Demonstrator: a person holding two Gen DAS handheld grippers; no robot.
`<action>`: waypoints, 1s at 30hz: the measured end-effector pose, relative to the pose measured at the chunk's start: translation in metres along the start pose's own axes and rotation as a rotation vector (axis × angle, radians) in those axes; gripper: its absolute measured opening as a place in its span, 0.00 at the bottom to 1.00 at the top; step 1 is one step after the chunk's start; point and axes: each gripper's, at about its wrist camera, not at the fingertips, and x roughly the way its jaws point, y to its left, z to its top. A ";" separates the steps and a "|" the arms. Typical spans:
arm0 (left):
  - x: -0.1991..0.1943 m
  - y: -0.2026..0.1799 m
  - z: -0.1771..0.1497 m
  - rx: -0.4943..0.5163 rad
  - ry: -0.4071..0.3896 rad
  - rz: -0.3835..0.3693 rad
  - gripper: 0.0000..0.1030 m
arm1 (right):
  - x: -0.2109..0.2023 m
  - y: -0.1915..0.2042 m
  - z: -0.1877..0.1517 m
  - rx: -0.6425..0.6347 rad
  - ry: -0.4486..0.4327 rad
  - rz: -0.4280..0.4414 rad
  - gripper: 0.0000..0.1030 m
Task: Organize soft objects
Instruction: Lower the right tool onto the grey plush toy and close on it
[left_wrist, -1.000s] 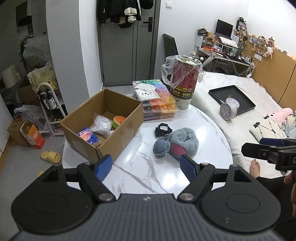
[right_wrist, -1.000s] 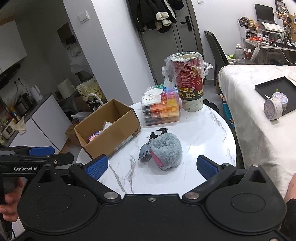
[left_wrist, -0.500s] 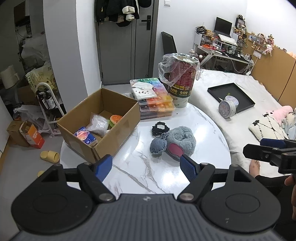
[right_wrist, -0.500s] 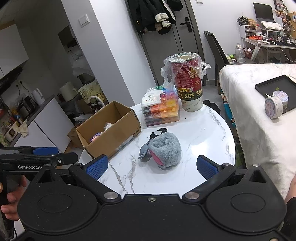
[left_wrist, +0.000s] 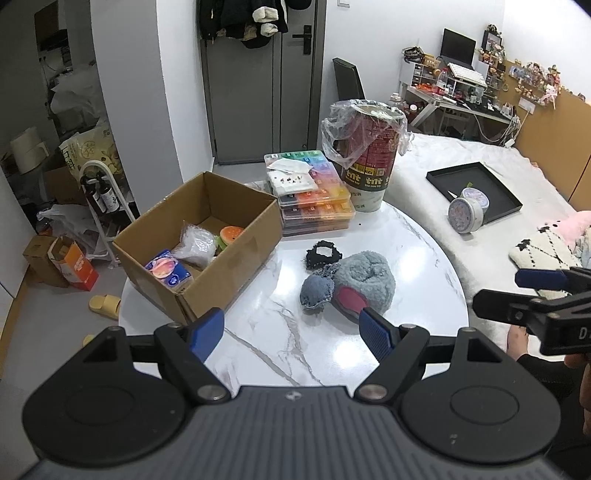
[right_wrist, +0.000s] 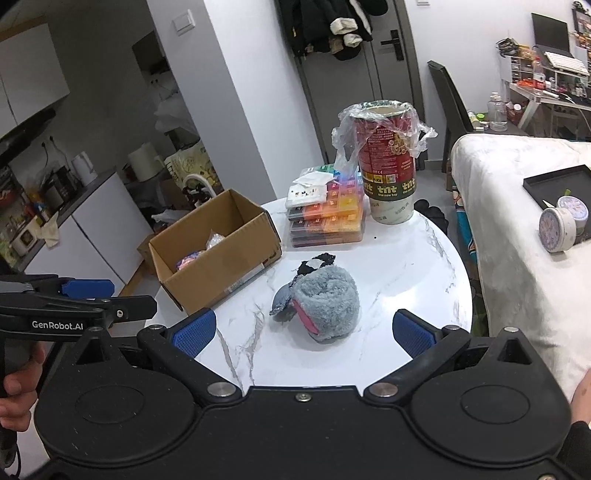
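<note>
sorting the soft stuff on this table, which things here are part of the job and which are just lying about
Part of the job:
- grey plush toy
- denim scrap
- black scrunchie
- cardboard box, already holding a burger squishy and a tissue pack

Just lying about:
- stacked bead organisers
- bag-lined red tnt tub
- black tray and round tin on the bed

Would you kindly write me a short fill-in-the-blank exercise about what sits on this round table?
1. The grey plush toy lies on the marble table, outside the ____ box.
2. The stack of colourful bead cases stands between the cardboard box and the tall red ____.
3. The fingers of the left gripper stand ____, with nothing held between them.

Missing words: cardboard; tub; open
</note>
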 end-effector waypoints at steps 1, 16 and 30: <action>0.002 -0.003 0.000 0.006 0.005 0.002 0.77 | 0.002 -0.002 0.001 -0.004 0.005 0.000 1.00; 0.040 -0.028 0.006 0.020 0.063 0.020 0.76 | 0.028 -0.029 0.007 0.032 0.039 -0.022 1.00; 0.091 -0.034 0.016 -0.043 0.085 -0.020 0.60 | 0.067 -0.056 0.000 0.165 0.028 -0.005 0.87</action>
